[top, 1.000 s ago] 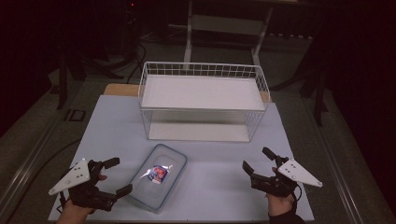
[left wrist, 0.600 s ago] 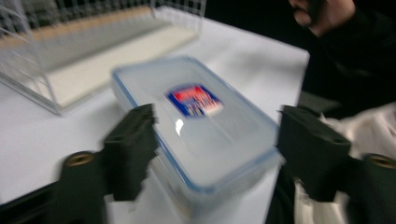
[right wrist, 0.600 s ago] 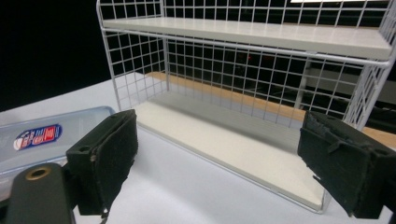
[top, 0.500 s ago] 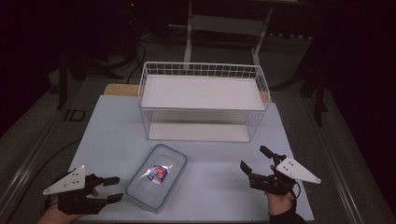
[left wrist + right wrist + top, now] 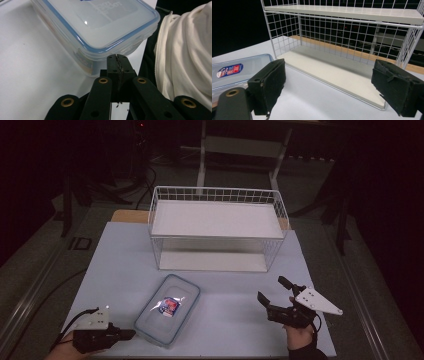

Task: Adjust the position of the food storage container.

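Pale blue tabletop (image 5: pixel 120 265) carries a white wire two-tier shelf rack (image 5: pixel 216 227) at the far middle. Nearer the front left a clear plastic lidded container with a blue rim seal (image 5: pixel 167 315) is laid flat. At its near corner the left gripper (image 5: pixel 131 334) is seen, fingers (image 5: pixel 117 65) pressed together on nothing. The right gripper (image 5: pixel 273 294) is held wide open and empty, well apart from the container.

A pale blue table (image 5: pixel 125 255) is sitting in a dark room. A white wire shelf (image 5: pixel 216 217) is standing on it at the far side. A grey floor (image 5: pixel 45 270) is lying around the table. Behind, a metal stand (image 5: pixel 202 150) is rising into the dark.
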The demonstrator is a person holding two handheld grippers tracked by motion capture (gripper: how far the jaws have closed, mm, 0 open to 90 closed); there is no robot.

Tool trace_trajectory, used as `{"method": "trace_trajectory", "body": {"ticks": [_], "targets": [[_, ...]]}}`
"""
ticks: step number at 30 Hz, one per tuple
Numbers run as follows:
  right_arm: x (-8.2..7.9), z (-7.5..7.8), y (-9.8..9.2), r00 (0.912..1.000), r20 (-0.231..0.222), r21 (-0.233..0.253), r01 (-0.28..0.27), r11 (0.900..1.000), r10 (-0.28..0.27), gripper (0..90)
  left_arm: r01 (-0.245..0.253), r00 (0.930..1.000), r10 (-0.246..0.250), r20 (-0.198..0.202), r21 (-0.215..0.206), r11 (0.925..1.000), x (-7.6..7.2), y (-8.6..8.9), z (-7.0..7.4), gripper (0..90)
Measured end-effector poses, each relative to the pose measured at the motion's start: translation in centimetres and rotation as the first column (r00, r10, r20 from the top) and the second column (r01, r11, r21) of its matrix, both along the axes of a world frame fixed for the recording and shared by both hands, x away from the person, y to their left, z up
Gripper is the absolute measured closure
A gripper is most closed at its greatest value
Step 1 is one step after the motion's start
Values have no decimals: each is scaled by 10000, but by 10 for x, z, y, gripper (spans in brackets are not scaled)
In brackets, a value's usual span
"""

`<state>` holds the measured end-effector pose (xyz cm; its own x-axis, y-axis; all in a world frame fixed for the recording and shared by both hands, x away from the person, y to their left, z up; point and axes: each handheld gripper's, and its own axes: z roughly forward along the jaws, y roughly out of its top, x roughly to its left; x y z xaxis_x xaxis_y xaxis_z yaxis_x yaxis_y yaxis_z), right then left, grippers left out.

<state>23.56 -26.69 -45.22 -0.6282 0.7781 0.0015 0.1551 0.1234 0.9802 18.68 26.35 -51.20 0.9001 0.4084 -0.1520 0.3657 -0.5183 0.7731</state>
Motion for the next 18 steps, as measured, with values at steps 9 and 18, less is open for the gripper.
{"method": "trace_trajectory", "body": {"ticks": [9, 18], "targets": [[1, -1, 0, 10000, -51, 50, -66, 10000, 67, 121, -357, 9992, 356, 159, 99, 9993, 9, -2, 1, 896], [1, -1, 0, 9998, -131, 82, -145, 9999, 146, 122, -1245, 9904, 1241, 609, 41, 9922, 29, -12, 0, 896]]}}
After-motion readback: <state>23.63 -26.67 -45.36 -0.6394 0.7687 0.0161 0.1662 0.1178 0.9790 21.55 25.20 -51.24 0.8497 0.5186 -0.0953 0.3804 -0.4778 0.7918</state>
